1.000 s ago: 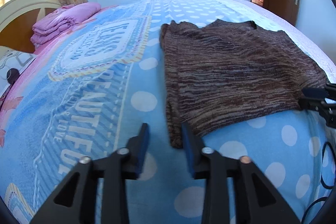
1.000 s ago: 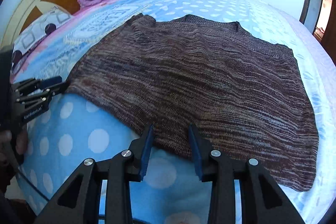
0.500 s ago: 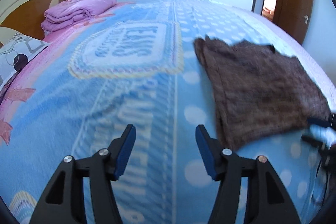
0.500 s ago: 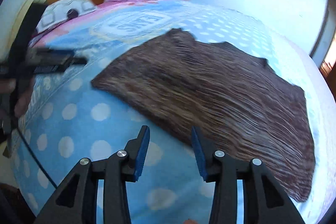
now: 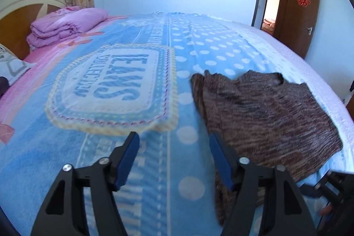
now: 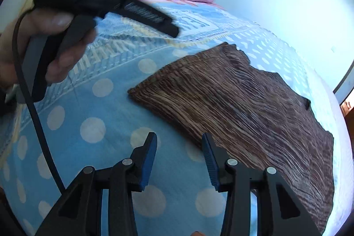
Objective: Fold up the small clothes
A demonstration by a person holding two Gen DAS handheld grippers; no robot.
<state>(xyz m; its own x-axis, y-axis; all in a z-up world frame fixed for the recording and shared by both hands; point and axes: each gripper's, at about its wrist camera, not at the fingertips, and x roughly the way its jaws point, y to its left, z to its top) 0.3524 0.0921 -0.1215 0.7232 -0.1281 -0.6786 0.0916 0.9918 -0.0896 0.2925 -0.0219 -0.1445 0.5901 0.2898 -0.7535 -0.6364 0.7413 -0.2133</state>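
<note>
Black gripper (image 6: 179,147) frames, blue-padded fingers (image 6: 149,160), silver screws, black cable (image 6: 33,107).

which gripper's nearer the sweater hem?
Right. The right gripper hovers open at the sweater's near edge; the left gripper, jaws just opening, is off its left side.

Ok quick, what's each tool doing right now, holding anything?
Left tool: open, jaws just widened, nothing between them.
Right tool: open, empty, beside the brown sweater.

Brown striped knit sweater (image 6: 239,107), folded into a flat rough rectangle, neckline notch at far edge. Lying flat on the blue polka-dot part of the blanket, right of the printed emblem, near the bed's edge.
</note>
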